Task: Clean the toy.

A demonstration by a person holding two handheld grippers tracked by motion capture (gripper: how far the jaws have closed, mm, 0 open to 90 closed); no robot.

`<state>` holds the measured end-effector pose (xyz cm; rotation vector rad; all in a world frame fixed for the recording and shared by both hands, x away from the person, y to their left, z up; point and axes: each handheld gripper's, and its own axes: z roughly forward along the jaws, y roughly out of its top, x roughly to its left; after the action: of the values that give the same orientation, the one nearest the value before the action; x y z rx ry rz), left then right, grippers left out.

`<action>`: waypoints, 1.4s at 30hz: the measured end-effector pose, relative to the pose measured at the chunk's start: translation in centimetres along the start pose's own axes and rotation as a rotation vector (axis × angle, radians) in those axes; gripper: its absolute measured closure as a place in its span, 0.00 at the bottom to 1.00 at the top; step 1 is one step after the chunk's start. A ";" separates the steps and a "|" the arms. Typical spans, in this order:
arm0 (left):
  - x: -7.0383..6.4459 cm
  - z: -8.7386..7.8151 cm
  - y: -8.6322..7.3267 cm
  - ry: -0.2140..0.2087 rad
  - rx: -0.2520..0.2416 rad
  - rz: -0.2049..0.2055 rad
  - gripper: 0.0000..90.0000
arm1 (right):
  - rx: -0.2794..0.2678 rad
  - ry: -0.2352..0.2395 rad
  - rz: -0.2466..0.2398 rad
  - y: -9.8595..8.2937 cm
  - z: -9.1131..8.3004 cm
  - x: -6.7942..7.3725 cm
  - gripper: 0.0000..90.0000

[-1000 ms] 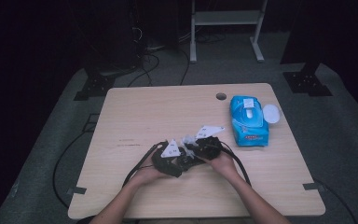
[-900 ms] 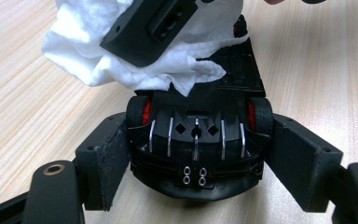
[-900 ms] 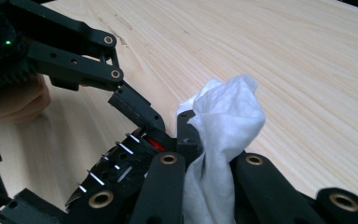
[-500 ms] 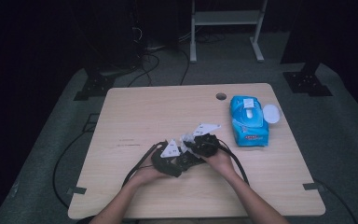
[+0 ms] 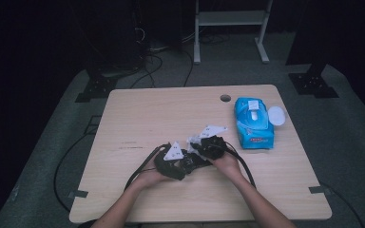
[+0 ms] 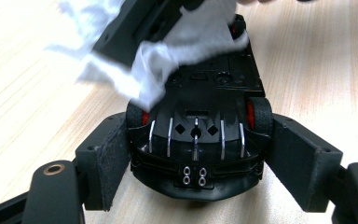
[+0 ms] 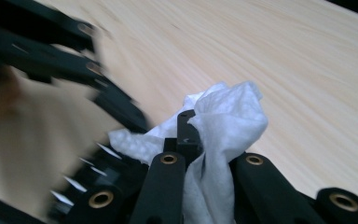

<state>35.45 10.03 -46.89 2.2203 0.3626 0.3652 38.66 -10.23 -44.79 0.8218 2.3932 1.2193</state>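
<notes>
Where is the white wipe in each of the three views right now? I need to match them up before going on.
High view: the white wipe peeks out at table centre, just left of the right gripper.
Left gripper view: top centre, draped over the black toy car held between the jaws.
Right gripper view: centre, bunched between that gripper's own jaws.
Shared landmark: the light wooden table under it.

A light wooden table (image 5: 138, 118) carries a blue wipes pack (image 5: 253, 123).

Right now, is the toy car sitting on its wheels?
No: the toy car lies underside up, clamped between the left gripper jaws.
</notes>
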 end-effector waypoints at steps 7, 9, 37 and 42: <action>0.0 0.1 -0.1 0.002 0.008 0.001 0.27 | -0.032 0.090 0.030 0.0 -0.3 0.9 0.94; -0.1 0.1 0.0 0.007 0.007 0.002 0.27 | -0.028 0.084 0.032 -0.2 -0.3 0.6 0.94; 0.2 0.0 -0.3 0.005 0.022 0.009 0.27 | 0.026 0.001 0.134 -5.5 -5.6 -3.6 0.94; 0.2 0.1 -0.2 0.011 0.022 0.005 0.27 | 0.010 0.068 0.082 -4.7 -5.3 -1.5 0.94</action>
<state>35.64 10.19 -47.11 2.2414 0.3682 0.3786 35.43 -16.65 -45.50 0.9039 2.4428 1.2867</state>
